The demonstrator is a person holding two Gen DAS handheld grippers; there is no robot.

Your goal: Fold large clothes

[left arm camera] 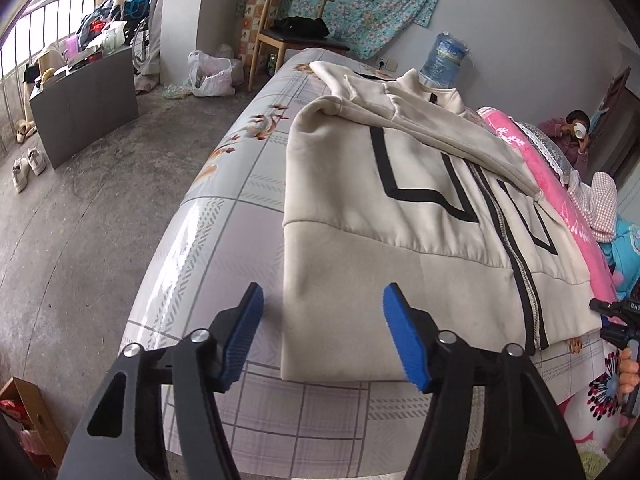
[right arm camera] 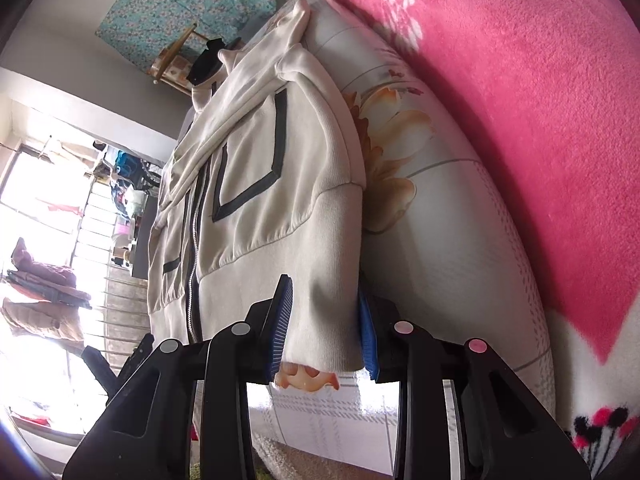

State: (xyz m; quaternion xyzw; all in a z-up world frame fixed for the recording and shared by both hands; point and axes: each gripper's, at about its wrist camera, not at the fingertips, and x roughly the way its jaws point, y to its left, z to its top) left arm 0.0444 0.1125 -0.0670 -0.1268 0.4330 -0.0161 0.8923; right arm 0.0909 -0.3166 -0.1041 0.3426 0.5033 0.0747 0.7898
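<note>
A cream zip-up jacket (left arm camera: 352,184) with black trim lies flat on the bed's checked, flowered sheet (left arm camera: 240,184), its sleeves folded across the chest. In the left wrist view my left gripper (left arm camera: 323,292) hovers over the hem's near left corner. Its blue pads (left arm camera: 244,332) stand apart on either side of the cloth, not pressing it. In the right wrist view my right gripper (right arm camera: 324,286) is shut on the hem's other corner of the jacket (right arm camera: 256,184), cloth bunched between the pads (right arm camera: 280,328). The right gripper (left arm camera: 618,320) also shows at the left view's right edge.
A pink blanket (right arm camera: 500,100) lies along the bed beside the jacket. A wooden chair (left arm camera: 292,28) and a water bottle (left arm camera: 444,60) stand past the bed's far end. A person (left arm camera: 576,132) sits at the far right. A grey cabinet (left arm camera: 84,104) and shoes (left arm camera: 28,164) are on the floor.
</note>
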